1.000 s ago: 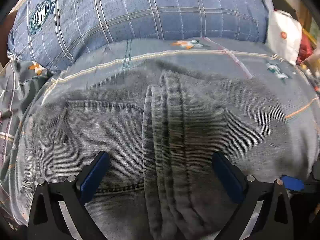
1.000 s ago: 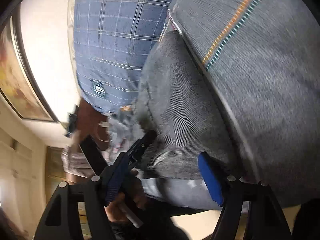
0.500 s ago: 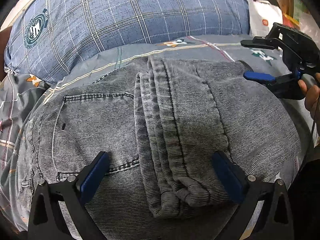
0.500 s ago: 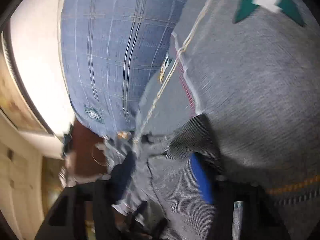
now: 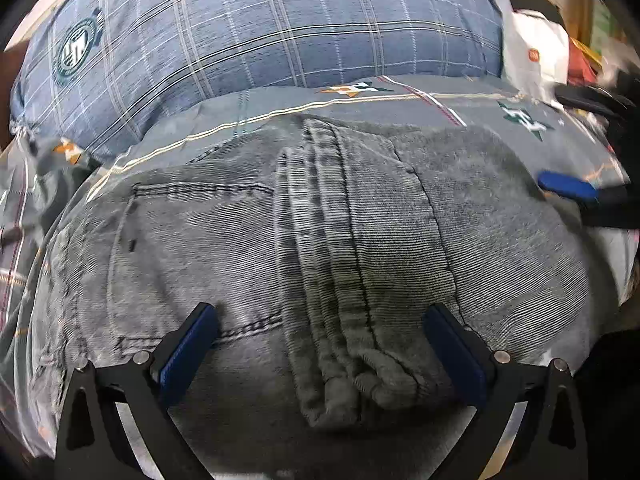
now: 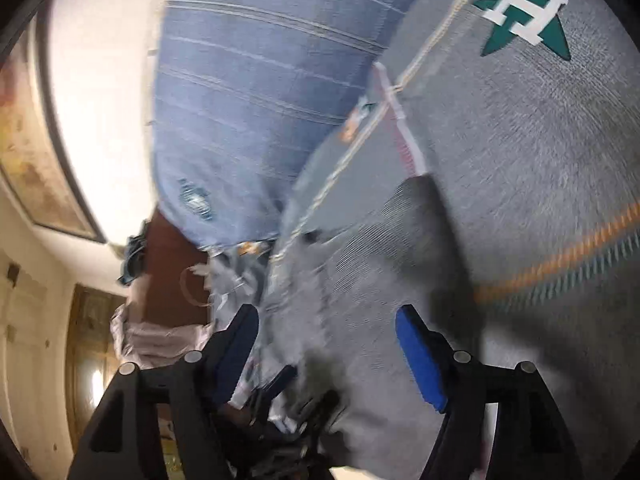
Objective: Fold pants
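Note:
Grey jeans (image 5: 328,240) lie folded on the bed, with a back pocket at the left and a bunched seam ridge down the middle. My left gripper (image 5: 324,332) hovers open over their near part; its blue pads straddle the ridge and pinch nothing. At the right edge of the left wrist view shows a blue pad of my right gripper (image 5: 568,190), beside the jeans' right side. In the rolled right wrist view the right gripper (image 6: 332,344) has its jaws opening; the jeans' corner (image 6: 400,248) lies between them, and neither pad presses on it.
A big blue plaid pillow (image 5: 260,40) lies behind the jeans. The grey patterned bedsheet (image 5: 440,104) spreads around them. A white bag (image 5: 536,60) and clutter sit at the far right. A framed picture (image 6: 36,152) hangs on the wall.
The right jaws, narrowed onto the jeans' corner half a second ago, have spread again. The right gripper has shifted towards the right edge of the left view. The left gripper barely moved.

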`<state>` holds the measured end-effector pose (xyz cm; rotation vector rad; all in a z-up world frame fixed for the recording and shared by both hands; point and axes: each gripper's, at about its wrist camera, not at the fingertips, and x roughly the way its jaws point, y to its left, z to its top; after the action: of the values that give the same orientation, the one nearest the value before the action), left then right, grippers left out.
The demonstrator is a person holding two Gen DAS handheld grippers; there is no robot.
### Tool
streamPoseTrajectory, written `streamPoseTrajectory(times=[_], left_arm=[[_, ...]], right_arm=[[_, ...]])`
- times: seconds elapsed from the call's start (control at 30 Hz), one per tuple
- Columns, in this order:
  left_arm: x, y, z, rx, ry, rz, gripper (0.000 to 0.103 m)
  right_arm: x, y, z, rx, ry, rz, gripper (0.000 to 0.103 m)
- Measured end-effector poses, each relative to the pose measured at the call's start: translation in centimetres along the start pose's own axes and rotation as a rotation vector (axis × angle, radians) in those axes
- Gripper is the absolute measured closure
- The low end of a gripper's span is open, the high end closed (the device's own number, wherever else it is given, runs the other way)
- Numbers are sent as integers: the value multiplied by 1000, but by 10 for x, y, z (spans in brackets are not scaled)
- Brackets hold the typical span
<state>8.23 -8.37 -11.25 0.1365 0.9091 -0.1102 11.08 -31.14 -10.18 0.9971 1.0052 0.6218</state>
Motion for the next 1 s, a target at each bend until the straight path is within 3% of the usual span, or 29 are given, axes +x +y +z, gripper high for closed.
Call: streamPoseTrajectory(times=[0.1,0.2,0.27,0.33,0.43,0.53,0.57,0.63,0.83,1.0], left_arm=[[-15,2,-1,-11,-55,-4,0],[3,-7,-6,40,10,31,0],[5,-7,-9,34,-8,30,0],[-5,-5,-4,18,0,24,0],[-19,-5,-3,30,-79,33,0],[7,-8,-10,55,27,39,0],[3,-2,-8,10,-5,15,0],[0,0,-3,-11,40,3,0],[-58,25,-4,-83,-160,7,0],[-76,75,-25,-240,-213,45,0]], right_arm=[[-7,2,-24,-5,7,-8,27],[8,-21,-39,58,77,-88,29],[0,-30,-36,111,43,-35,29],[-10,-20,-36,52,1,-45,27],[-10,-15,-46,29,26,43,27],[6,-19,-47,13,89,-73,26],[11,-19,-47,14,98,-80,26],[7,-15,-47,1,73,-69,26],[-14,1,-46,-86,-41,-30,26],[-18,23,-47,-177,-59,-50,24]])
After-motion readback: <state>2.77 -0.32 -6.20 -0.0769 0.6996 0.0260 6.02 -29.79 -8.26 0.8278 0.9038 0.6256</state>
